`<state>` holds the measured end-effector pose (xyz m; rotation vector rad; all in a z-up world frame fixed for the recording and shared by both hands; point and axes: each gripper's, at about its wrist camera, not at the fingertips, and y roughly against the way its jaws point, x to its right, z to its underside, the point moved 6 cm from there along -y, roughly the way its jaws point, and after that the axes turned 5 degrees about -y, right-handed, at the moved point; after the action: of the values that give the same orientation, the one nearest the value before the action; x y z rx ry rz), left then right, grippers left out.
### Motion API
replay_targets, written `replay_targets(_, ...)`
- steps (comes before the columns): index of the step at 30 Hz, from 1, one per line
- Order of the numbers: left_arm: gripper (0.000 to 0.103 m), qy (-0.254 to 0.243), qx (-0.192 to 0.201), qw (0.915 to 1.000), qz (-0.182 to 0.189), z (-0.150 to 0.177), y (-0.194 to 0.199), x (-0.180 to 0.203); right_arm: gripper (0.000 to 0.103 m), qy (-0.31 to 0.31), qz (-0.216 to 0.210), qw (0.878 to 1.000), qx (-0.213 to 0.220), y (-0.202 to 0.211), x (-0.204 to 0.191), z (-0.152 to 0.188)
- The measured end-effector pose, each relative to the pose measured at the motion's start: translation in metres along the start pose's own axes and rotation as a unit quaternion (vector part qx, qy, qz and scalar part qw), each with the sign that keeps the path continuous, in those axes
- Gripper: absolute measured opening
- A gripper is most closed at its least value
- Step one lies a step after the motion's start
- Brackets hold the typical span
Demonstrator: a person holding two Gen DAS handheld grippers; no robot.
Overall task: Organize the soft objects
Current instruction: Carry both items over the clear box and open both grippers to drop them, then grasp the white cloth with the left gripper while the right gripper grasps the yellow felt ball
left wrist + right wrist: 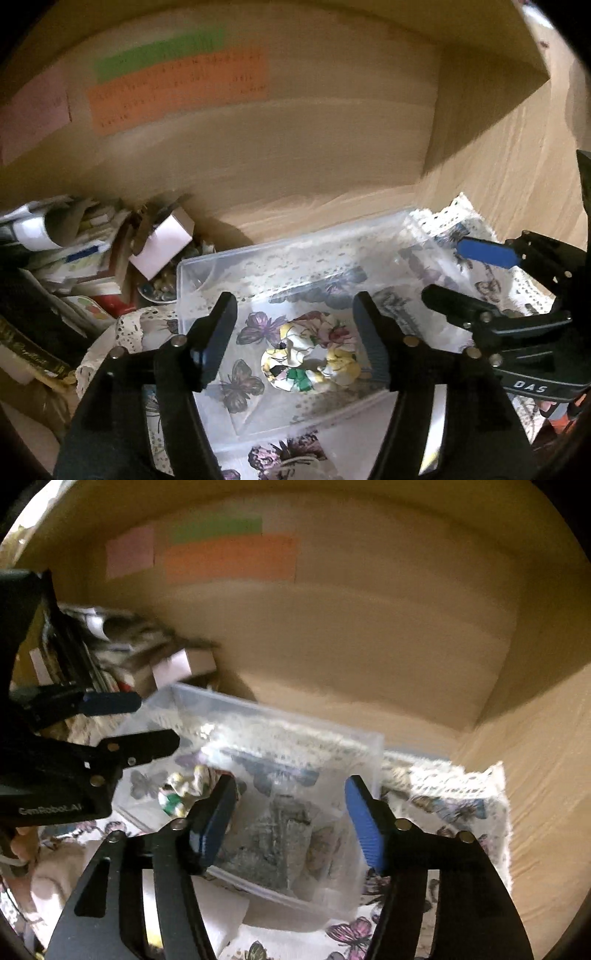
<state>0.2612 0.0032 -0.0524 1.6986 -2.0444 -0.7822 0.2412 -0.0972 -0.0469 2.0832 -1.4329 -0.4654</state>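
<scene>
Floral scrunchie [312, 352] lies in the clear plastic bin [258, 254], between the left gripper [295, 343]'s wide-open, empty jaws; right gripper [290, 819], likewise agape and empty, sees it at ten o'clock.

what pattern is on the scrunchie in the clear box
A floral print: pink, yellow and green on white. The scrunchie shows best in the left wrist view, lying inside the clear box.

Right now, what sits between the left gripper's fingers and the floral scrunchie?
Nothing solid: in the left wrist view the left gripper hangs open over the clear plastic bin, and the floral scrunchie lies loose on its floor, with only air between.
</scene>
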Motion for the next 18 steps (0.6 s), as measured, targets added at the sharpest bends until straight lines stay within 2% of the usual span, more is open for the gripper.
replay_targets(2,0.071,0.000,0.016,0.9999,-0.001,-0.002,0.014,0.001,0.063,0.001,-0.002,1.000,0.017,0.014,-0.002,-0.004)
replay_targets(7,0.094,0.002,0.062,0.9980,-0.014,-0.005,0.053,0.005,0.066,0.004,-0.011,0.998,0.056,0.048,-0.009,-0.007)
replay_targets(9,0.098,0.005,0.077,0.9968,-0.020,-0.003,0.067,0.004,0.067,0.005,-0.018,0.998,0.066,0.058,-0.013,-0.005)
replay_targets(12,0.100,0.009,0.092,0.9954,-0.027,0.005,0.087,0.002,0.069,0.010,-0.019,0.997,0.079,0.071,-0.017,0.000)
replay_targets(18,0.102,0.014,0.092,0.9952,-0.030,0.030,0.108,0.005,0.070,0.019,-0.024,0.996,0.084,0.083,-0.029,0.020)
